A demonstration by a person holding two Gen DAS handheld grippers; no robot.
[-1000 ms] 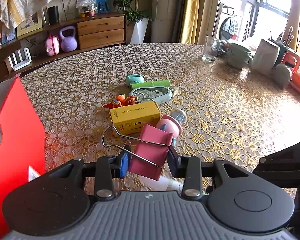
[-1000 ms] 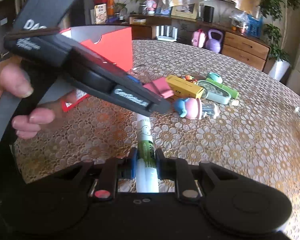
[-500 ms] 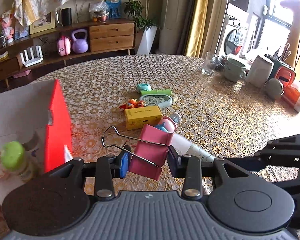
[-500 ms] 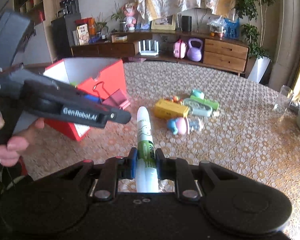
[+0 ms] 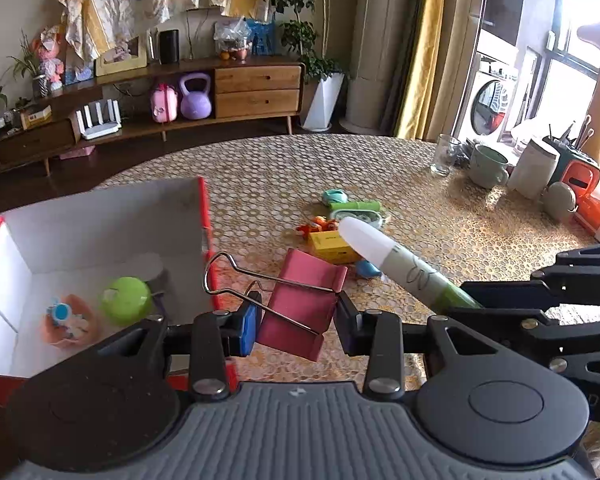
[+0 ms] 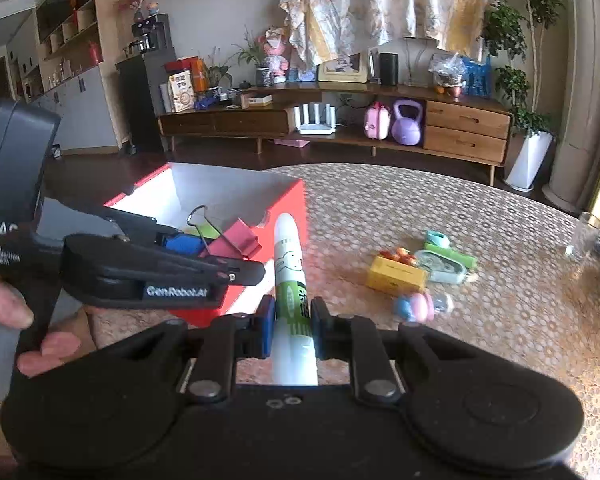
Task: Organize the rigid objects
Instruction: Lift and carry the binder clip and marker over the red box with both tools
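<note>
My left gripper is shut on a pink binder clip with wire handles, held in the air just right of the red box. My right gripper is shut on a white and green glue stick that points toward the box's near corner; the stick also crosses the left wrist view. The box is open, white inside, with a green ball and an orange toy on its floor. The left gripper with the clip hangs over the box's rim in the right wrist view.
On the patterned table lie a yellow box, a small orange toy, a teal tape dispenser, a green marker and a pink and blue toy. A glass, mugs and containers stand at the far right. A hand grips the left handle.
Both grippers have risen and swung left toward the red box, each keeping its object. The box's inside has come into view; the loose items on the table look farther off.
</note>
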